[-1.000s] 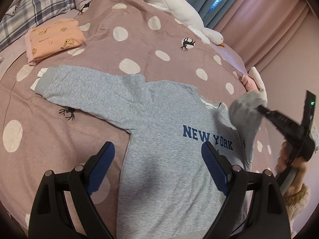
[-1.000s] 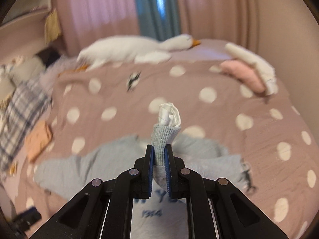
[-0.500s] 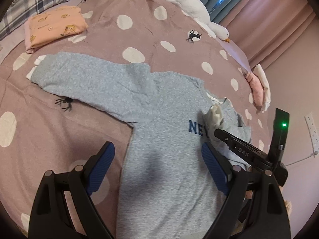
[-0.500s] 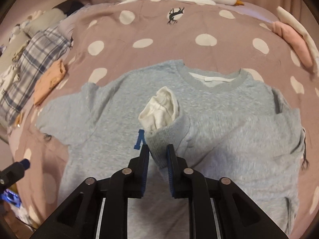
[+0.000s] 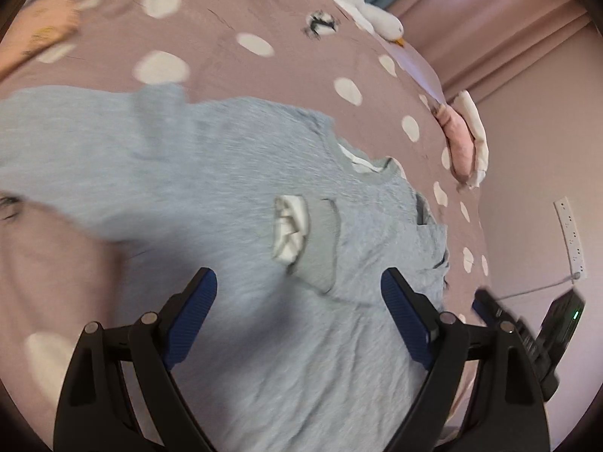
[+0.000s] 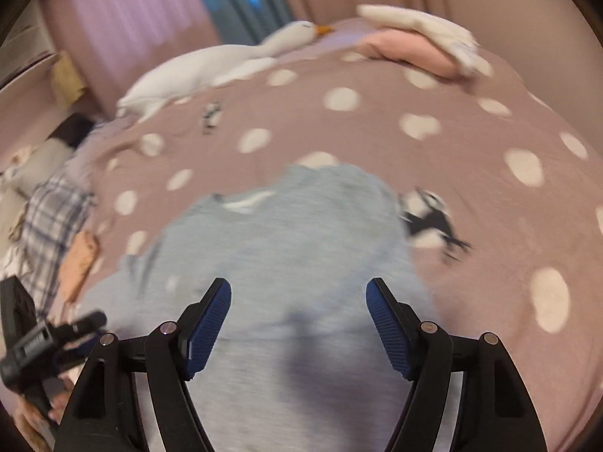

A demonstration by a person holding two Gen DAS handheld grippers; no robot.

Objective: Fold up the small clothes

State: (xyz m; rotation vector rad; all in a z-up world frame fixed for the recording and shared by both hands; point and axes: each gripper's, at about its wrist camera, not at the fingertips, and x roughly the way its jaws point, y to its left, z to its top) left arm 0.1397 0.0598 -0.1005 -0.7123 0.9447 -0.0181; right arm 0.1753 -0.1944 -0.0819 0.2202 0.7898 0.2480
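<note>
Lying on dotted bedspread (image 5: 286, 60): grey sweatshirt (image 5: 211, 196); pink curtains (image 6: 124, 11) behind. Both grippers' jaws released, right's just opening.

One grey sweatshirt (image 5: 196, 173) lies spread on one bedspread (image 5: 286, 75), pinkish with many white dots; at least a dozen dots show in each view. Two small black bird prints are visible on it, one (image 5: 320, 24) near the far edge and one (image 6: 433, 222) beside the sweatshirt. One white stuffed goose (image 6: 211, 71) lies along the far side. One folded pink garment (image 6: 410, 51) and one folded white one (image 6: 418, 24) are stacked together. One folded peach garment (image 6: 81, 263) sits at the left. Two grippers (image 5: 297, 301) (image 6: 297, 309) appear. One wall socket strip (image 5: 569, 233) shows.
</note>
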